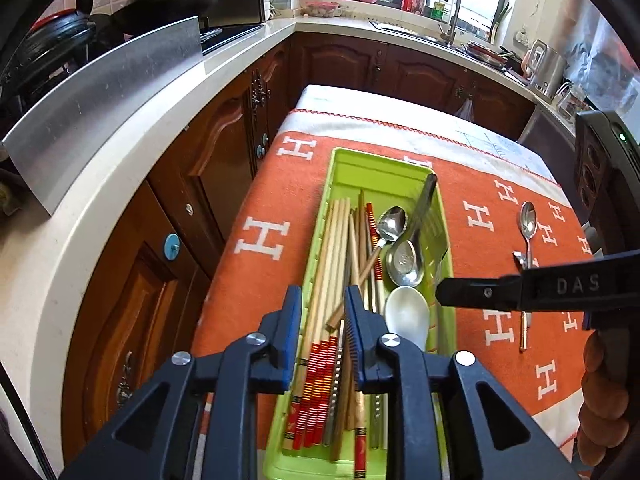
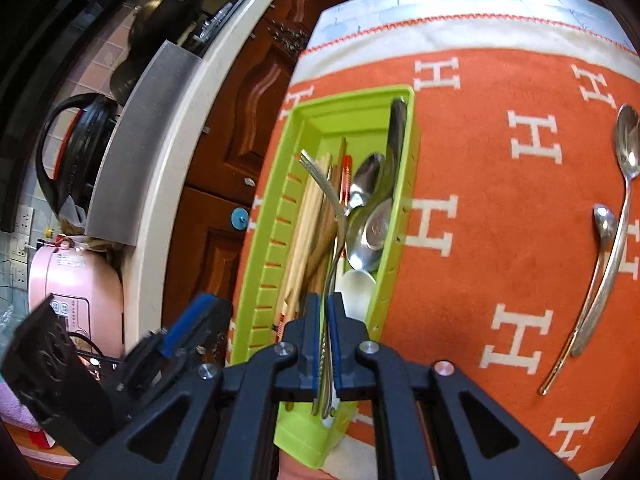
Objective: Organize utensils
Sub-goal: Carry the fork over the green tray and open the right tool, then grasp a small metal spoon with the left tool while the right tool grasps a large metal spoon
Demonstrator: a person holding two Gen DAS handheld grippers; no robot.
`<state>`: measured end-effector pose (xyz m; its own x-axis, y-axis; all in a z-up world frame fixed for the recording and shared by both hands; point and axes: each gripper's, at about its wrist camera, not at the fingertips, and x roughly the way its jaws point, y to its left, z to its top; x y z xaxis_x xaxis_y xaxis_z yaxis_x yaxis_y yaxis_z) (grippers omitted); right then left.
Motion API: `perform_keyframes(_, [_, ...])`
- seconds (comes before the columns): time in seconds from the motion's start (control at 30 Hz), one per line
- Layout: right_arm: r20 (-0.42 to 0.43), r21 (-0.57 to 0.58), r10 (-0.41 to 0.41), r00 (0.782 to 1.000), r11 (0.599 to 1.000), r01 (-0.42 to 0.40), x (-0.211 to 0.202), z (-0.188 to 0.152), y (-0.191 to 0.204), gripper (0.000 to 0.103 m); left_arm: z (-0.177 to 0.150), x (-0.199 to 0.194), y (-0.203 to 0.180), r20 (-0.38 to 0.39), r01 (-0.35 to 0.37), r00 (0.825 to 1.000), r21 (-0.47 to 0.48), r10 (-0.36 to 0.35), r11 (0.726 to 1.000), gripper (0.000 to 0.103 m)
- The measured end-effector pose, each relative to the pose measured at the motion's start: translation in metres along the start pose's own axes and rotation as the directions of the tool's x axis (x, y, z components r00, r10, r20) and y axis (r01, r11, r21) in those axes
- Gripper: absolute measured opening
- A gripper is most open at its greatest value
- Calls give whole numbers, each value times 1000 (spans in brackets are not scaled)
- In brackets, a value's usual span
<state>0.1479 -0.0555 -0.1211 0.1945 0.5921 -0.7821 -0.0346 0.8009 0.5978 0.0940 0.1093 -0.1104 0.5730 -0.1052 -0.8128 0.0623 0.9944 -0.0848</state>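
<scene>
Our right tongs (image 2: 329, 308) pinch a fork (image 2: 326, 200) above the green tray (image 2: 276, 216); left tongs (image 1: 323, 312) hang parted, empty. Next we lower and release it among the tray's spoons.

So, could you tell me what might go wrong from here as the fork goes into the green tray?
1. The right tool grips the fork by its thin handle only, so it could pivot or slip.
2. The green tray is already crowded with chopsticks and spoons; the fork may land crossways on top.
3. The open left tool hovers over the same tray, so the two could bump.
</scene>
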Motion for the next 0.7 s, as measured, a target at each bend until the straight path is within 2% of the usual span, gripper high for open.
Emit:
perform_keyframes(0.17, [40, -31, -13, 999, 999, 14, -6, -3, 2, 6, 4, 1, 7, 2, -14, 1000, -17, 14, 1000, 25])
perform_keyframes(0.23, [56, -44, -26, 998, 999, 29, -10, -4, 1, 6, 4, 0, 6, 7, -20, 1000, -16, 20, 1000, 37])
perform_keyframes(0.3, [70, -60, -52, 996, 997, 56, -13, -6, -2, 6, 4, -1, 5, 16, -30, 999, -7, 31, 1000, 44])
perform_keyframes(0.7, [132, 21, -130, 983, 991, 129, -35, -16, -55, 6, 3, -2, -12, 10, -25, 1000, 18, 24, 1000, 51])
